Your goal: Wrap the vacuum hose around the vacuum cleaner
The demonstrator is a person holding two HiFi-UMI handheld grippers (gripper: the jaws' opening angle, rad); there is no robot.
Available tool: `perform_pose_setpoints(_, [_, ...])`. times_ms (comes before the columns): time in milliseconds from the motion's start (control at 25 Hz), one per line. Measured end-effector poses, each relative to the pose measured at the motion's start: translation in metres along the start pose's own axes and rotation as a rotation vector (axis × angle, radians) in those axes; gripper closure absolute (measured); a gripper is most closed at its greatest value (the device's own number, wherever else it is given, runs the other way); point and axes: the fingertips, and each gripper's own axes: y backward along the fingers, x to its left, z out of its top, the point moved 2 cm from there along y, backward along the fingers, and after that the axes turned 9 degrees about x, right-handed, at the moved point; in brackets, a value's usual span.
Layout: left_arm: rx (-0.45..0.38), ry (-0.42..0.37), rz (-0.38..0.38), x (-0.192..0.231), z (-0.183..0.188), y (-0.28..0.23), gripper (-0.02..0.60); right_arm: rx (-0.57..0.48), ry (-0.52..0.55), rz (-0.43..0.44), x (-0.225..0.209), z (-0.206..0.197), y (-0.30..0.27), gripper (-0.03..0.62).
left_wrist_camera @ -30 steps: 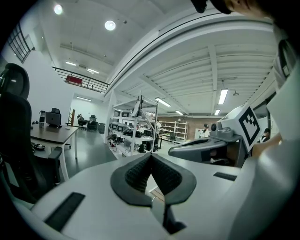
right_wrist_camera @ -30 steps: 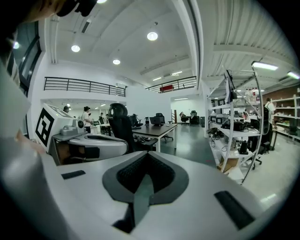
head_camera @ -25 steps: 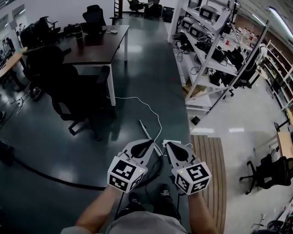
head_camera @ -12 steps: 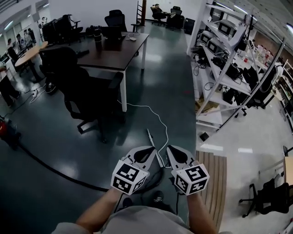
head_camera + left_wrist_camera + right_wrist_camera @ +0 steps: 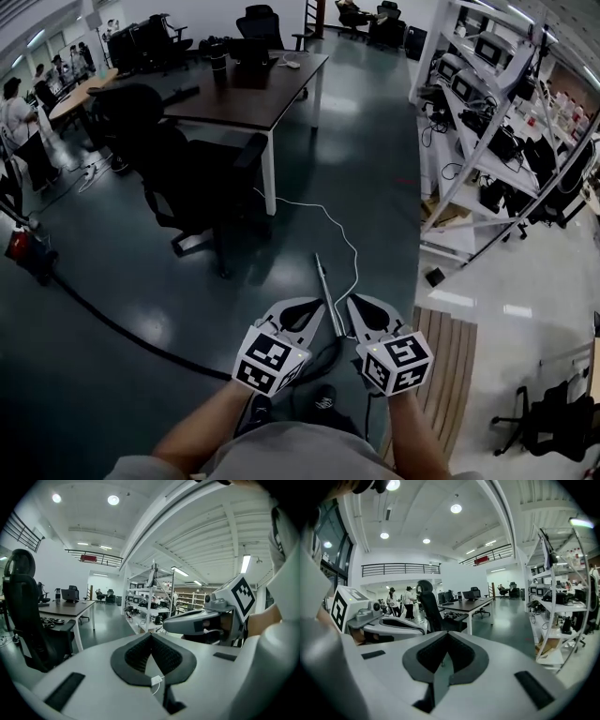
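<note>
The black vacuum hose [image 5: 131,330] lies slack on the dark floor, running in a long diagonal from a red-and-black vacuum cleaner [image 5: 21,251] at the left edge toward the person's feet. Its silver metal wand [image 5: 328,292] lies straight on the floor, pointing away.

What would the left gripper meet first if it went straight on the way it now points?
Nothing near: ahead of the left gripper the way looks free above the floor, up to the distant shelving rack, depth unclear.
</note>
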Motion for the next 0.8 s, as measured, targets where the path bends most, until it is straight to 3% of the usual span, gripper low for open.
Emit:
perform_pose_setpoints(320, [0.074,0.067,0.013,0.034,-0.042,-0.045,0.574,0.087,-0.058,-0.006,-0.040,-0.044,-0.041,0.589])
perform_pose_setpoints(560, [0.144,0.107,0.011,0.067,-0.102,-0.105,0.574,0.188,-0.071,-0.012,-0.083,-0.115,-0.096,0.589])
perform_pose_setpoints(800, [0.220,0.132,0.009,0.093,-0.185,-0.163,0.574,0.268,-0.066,-0.016,-0.112,-0.198,-0.153,0.589])
